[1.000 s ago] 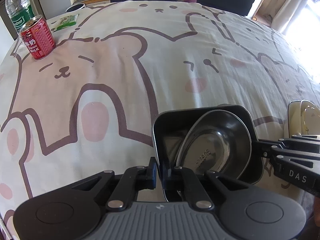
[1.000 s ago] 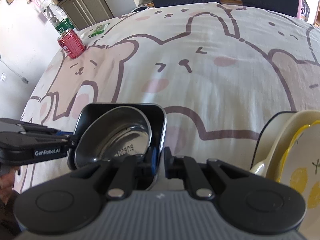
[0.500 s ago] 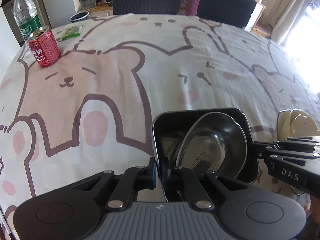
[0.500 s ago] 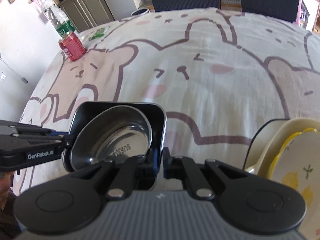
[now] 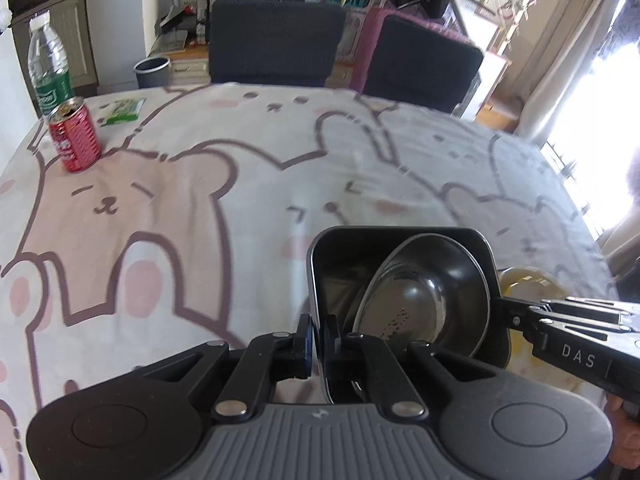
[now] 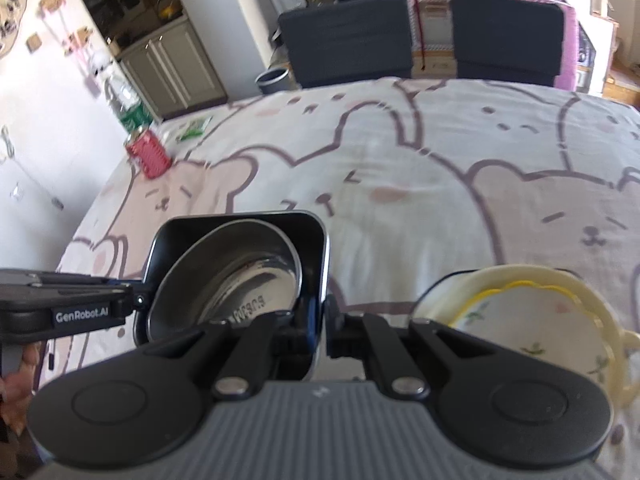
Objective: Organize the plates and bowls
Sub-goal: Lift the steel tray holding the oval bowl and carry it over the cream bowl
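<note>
Together, two handheld grippers carry a black square tray above a table covered in a bear-print cloth. The left gripper pinches the tray's left wall, jaws nearly closed on it; the right gripper pinches the opposite wall the same way. A steel bowl leans tilted inside the tray. Cream dishes sit just to the right. If either thin grip slips or the tray tips, the loose bowl could slide out.
</note>
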